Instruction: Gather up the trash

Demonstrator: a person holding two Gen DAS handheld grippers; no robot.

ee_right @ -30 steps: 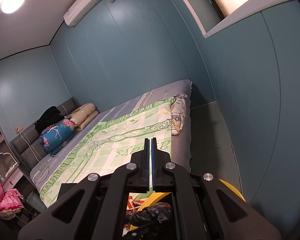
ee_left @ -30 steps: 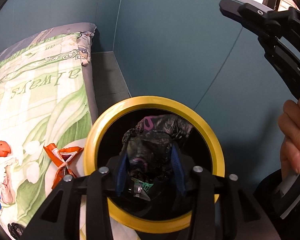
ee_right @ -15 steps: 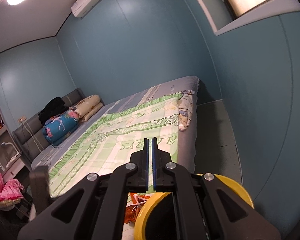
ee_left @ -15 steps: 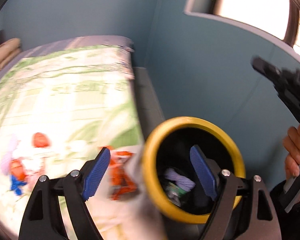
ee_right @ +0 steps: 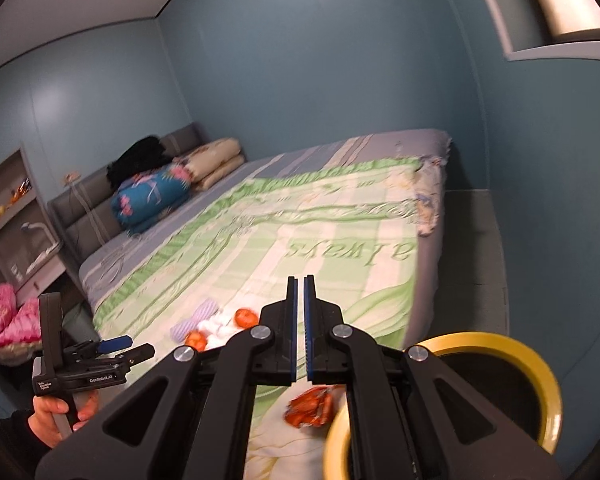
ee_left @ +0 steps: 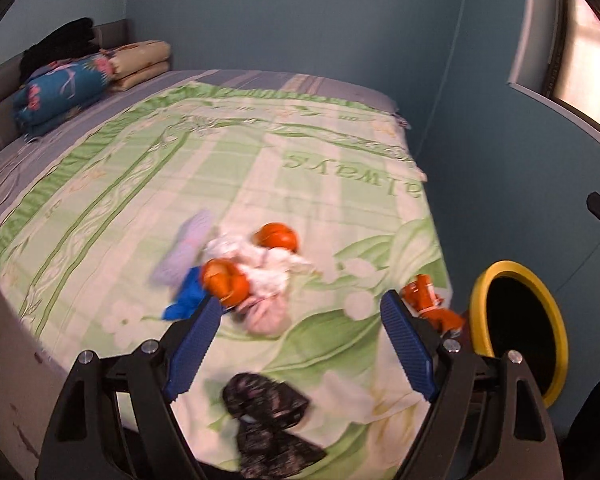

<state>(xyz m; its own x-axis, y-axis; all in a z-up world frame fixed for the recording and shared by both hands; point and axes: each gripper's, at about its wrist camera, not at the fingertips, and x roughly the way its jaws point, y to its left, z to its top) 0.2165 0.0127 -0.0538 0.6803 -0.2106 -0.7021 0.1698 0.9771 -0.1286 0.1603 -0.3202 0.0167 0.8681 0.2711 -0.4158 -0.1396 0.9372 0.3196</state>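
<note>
My left gripper (ee_left: 300,340) hangs open over the near end of the bed, nothing between its blue pads (ee_left: 194,344). Beyond it lies a heap of trash: two orange peels (ee_left: 276,236), white tissue (ee_left: 260,264), a pink bag (ee_left: 264,316), a blue scrap (ee_left: 184,296) and a lavender wrapper (ee_left: 184,248). A crumpled black bag (ee_left: 268,412) lies right under the gripper. An orange snack wrapper (ee_left: 432,304) lies by the right finger, beside the yellow-rimmed bin (ee_left: 480,300). My right gripper (ee_right: 299,284) is shut and empty above the bin (ee_right: 484,338) and the wrapper (ee_right: 312,404).
The bed (ee_right: 340,216) carries a green patterned cover; folded quilts (ee_right: 152,196) and dark clothes sit at its headboard. A blue wall runs close along the right. Shelves (ee_right: 8,216) and pink bedding (ee_right: 8,316) stand at the left. A hand (ee_right: 56,412) holds the left gripper (ee_right: 130,346).
The left gripper opened over the bin, dropping a black bag into it, then swung left over the bed. The right gripper stayed shut and turned a little towards the bed.
</note>
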